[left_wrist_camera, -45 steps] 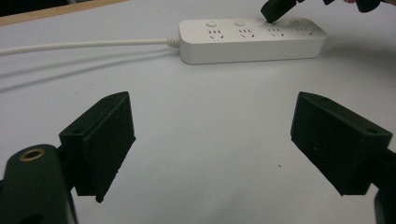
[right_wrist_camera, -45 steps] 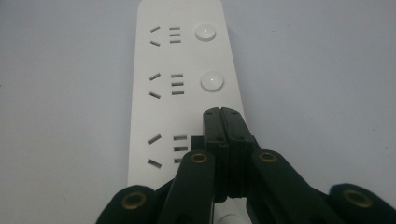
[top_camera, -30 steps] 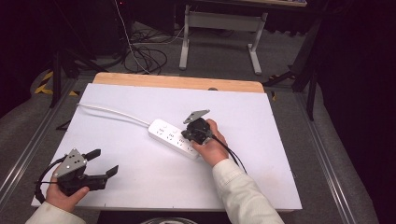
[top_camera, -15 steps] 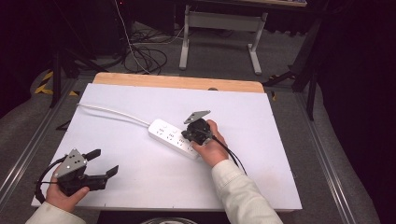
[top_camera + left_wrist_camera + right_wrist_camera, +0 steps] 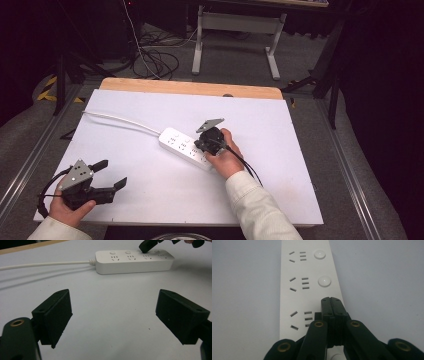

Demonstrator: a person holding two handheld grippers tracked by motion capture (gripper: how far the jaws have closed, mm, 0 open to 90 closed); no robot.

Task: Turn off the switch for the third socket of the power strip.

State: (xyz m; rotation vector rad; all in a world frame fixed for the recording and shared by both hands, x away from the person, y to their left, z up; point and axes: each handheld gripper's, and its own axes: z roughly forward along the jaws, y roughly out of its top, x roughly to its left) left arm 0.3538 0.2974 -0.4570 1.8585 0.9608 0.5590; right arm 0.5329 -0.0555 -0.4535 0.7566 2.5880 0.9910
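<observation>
A white table [image 5: 280,200] seen from above, with a person's two forearms coming in from the near edge. Near the near left corner, the left hand [image 5: 67,212] holds the left gripper [image 5: 111,173] just above the table, its jaws spread wide and empty, aimed toward the middle of the table. In the left gripper view the two black jaws stand far apart over bare white surface.

Farther in, about the centre of the table, lies a white power strip [image 5: 182,146]. Its long axis runs diagonally, from its cable end toward the far left to its other end toward the near right. It has a row of sockets [image 5: 299,282], each with a round button [image 5: 324,281] beside it.

The right hand [image 5: 227,157], in a pale sleeve [image 5: 257,210], holds the right gripper [image 5: 331,302] over the strip's near-right part. Its jaws are pressed together with nothing between them, tips down on the strip's top by the button row.

A white cable [image 5: 120,120] leaves the strip's far-left end and runs toward the table's far left corner.
</observation>
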